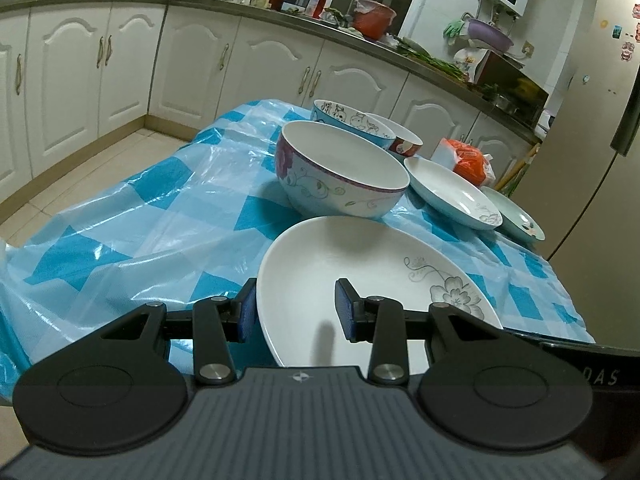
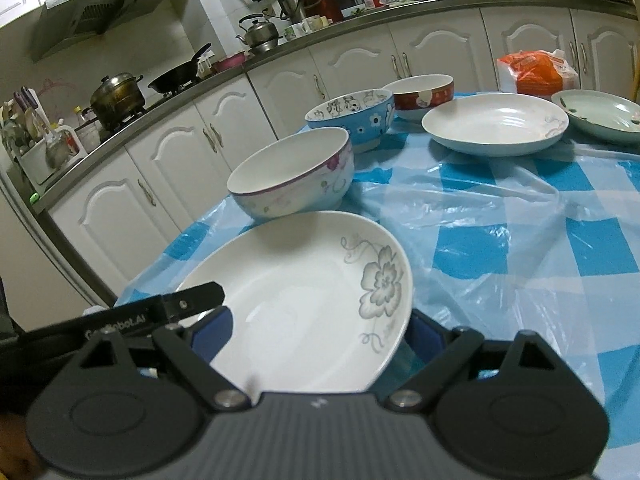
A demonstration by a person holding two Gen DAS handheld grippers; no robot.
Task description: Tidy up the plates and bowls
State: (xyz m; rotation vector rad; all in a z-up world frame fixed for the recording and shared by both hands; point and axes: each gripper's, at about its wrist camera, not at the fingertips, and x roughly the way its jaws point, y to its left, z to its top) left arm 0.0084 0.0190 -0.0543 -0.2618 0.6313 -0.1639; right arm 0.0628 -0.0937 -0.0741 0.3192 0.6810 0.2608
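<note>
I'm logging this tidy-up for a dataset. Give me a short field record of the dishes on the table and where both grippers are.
surface: blue-and-white checked plastic tablecloth
nearest dish: white ceramic plate with grey flower print
bowls: white bowl with purple rim; blue cartoon-print bowl; red bowl, farthest
other plates: white plate with pale blue underside; pale green plate; side by side
left gripper: open, fingers astride the nearest plate's rim
right gripper: fingers flank the same plate's near edge; contact unclear
stacked: nothing yet
</note>
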